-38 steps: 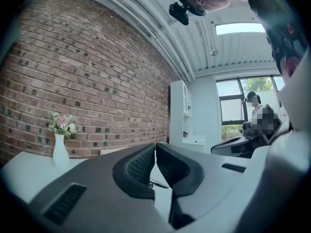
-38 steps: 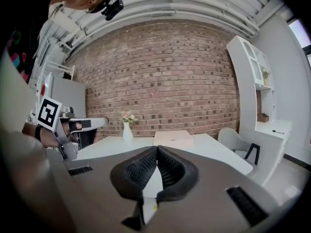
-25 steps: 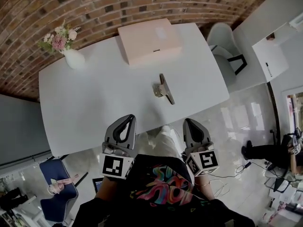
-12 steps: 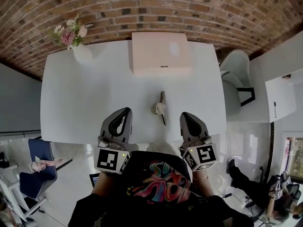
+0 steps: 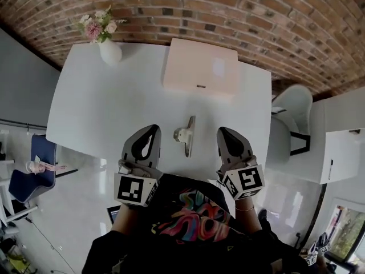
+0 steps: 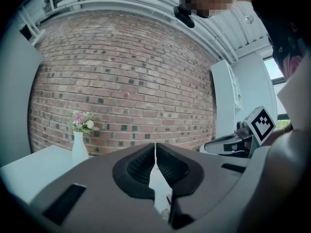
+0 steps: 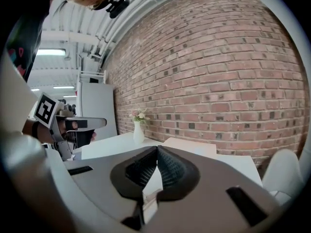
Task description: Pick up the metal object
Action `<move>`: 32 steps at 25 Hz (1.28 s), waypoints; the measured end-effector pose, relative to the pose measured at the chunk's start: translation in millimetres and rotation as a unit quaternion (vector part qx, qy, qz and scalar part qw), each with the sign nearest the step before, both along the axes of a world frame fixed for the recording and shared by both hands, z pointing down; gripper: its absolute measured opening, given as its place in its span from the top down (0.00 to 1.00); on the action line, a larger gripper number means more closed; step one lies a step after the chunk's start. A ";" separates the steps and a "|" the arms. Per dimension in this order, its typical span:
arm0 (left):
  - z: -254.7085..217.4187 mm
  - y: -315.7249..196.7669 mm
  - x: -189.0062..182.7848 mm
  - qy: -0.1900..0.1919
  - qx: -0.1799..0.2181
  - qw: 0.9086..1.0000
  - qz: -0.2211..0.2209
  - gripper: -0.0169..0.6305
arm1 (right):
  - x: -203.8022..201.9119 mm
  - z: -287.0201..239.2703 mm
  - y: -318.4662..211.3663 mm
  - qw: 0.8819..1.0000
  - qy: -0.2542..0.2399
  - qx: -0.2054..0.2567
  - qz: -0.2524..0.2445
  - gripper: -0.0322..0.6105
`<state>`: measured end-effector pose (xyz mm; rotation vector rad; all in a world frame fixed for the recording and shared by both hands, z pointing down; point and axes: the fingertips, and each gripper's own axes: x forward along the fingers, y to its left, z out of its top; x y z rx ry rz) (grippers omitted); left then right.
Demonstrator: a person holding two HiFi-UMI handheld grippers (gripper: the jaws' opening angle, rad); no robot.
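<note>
From the head view I have both tools over the near edge of the table point(image 5: 97, 113). The left gripper point(image 5: 152, 129) and right gripper point(image 5: 223, 131) sit side by side, pointing away from me. The clip point(image 5: 185, 136), the metal thing I'm after, lies flat on the table between them, a little nearer the left one and touching neither. Only the head view shows it clearly; I can't make it out for sure in either gripper view.

The gripper views give me the jaws. On the left, the ribbed pads meet at the tips with nothing between them. The right is the same: closed all the way and empty.

Straight ahead of the clip, well beyond both tips, is a flat pink box point(image 5: 201, 67), lid down, so I can't tell what is in it. The right gripper view shows it just ahead, past its tips. Far ahead and left of the left gripper stands a white vase point(image 5: 110, 51) holding flowers point(image 5: 98, 26), seen from the side in both gripper views, against the brick wall point(image 6: 136, 72). A chair point(image 5: 291, 104) sits off to the right of the right gripper.
</note>
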<state>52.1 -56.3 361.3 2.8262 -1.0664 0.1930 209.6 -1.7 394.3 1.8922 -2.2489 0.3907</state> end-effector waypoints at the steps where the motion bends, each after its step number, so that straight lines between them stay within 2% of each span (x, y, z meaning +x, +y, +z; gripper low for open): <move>1: 0.5 1.5 0.5 0.000 -0.002 1.000 -0.006 0.93 | 1.0 0.3 -1.3 1.000 0.005 0.000 -0.012 0.92; 8: 3.5 -3.0 -10.7 0.005 -0.012 0.999 -0.044 0.93 | -10.2 7.3 -17.8 0.997 0.025 -0.021 -0.072 0.92; 11: -2.7 -10.6 -15.0 0.020 -0.006 0.998 -0.056 0.93 | -20.1 9.3 -28.1 0.996 0.020 -0.027 -0.082 0.92; 17: 5.9 -20.7 -26.3 0.003 -0.011 0.998 -0.062 0.93 | -35.2 9.6 -48.0 0.994 0.021 -0.026 -0.102 0.92; 20: 2.6 -24.8 -26.1 0.017 -0.008 0.998 -0.065 0.93 | -37.6 9.3 -52.2 0.994 0.022 -0.022 -0.108 0.92; 25: 3.6 -25.6 -27.0 0.020 -0.013 0.997 -0.067 0.93 | -42.8 11.4 -54.8 0.991 0.023 -0.023 -0.126 0.92; 30: -0.7 -27.9 -29.0 0.044 -0.012 0.996 -0.077 0.93 | -42.6 15.6 -57.3 0.991 0.019 -0.031 -0.131 0.92; 32: -0.2 -27.7 -30.1 0.043 -0.009 0.996 -0.075 0.93 | -45.6 18.6 -57.9 0.989 0.013 -0.037 -0.140 0.85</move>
